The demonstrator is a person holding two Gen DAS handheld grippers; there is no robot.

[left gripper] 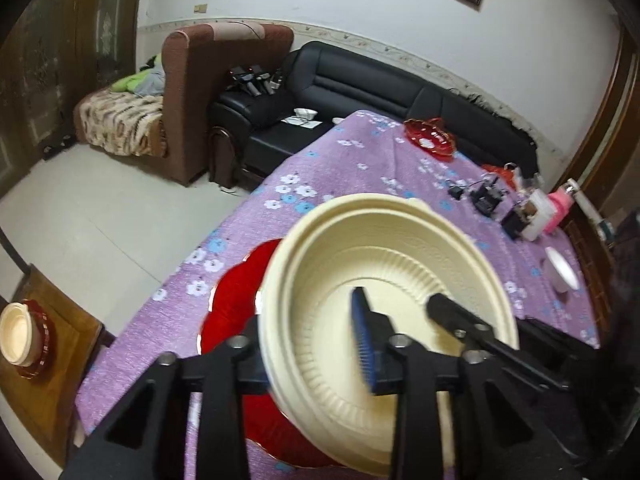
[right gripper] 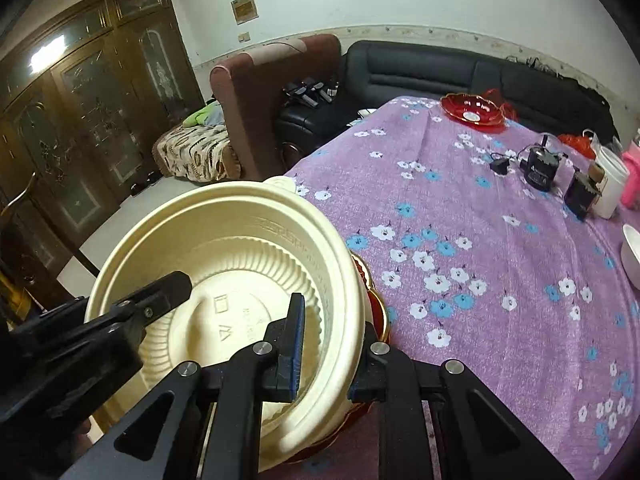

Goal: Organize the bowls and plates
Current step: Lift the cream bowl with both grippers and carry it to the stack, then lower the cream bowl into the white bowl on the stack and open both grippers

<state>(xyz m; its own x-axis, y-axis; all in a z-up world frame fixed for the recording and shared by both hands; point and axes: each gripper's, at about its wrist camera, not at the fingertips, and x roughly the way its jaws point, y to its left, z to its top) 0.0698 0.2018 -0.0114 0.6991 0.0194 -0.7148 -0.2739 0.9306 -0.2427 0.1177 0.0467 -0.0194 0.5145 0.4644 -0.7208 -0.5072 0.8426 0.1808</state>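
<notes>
A stack of cream plastic bowls (left gripper: 400, 264) is held tilted above a red scalloped plate (left gripper: 236, 320) on the purple flowered tablecloth. My left gripper (left gripper: 312, 344) is shut on the bowls' left rim, one blue-padded finger inside, one outside. My right gripper (right gripper: 324, 352) is shut on the right rim of the same bowls (right gripper: 224, 248); the red plate (right gripper: 376, 308) peeks out beneath. The left gripper's finger (right gripper: 160, 292) shows inside the bowl in the right wrist view. Another red plate (left gripper: 430, 136) sits at the table's far edge, also in the right wrist view (right gripper: 472, 112).
Chargers and black boxes (right gripper: 540, 168), a white cup (right gripper: 610, 184) and a pink bottle (right gripper: 632, 176) crowd the table's right side. A white bowl (left gripper: 560, 270) lies at the right. A cream bowl on a red plate (left gripper: 20, 338) sits on a wooden stand at left. Sofas stand behind.
</notes>
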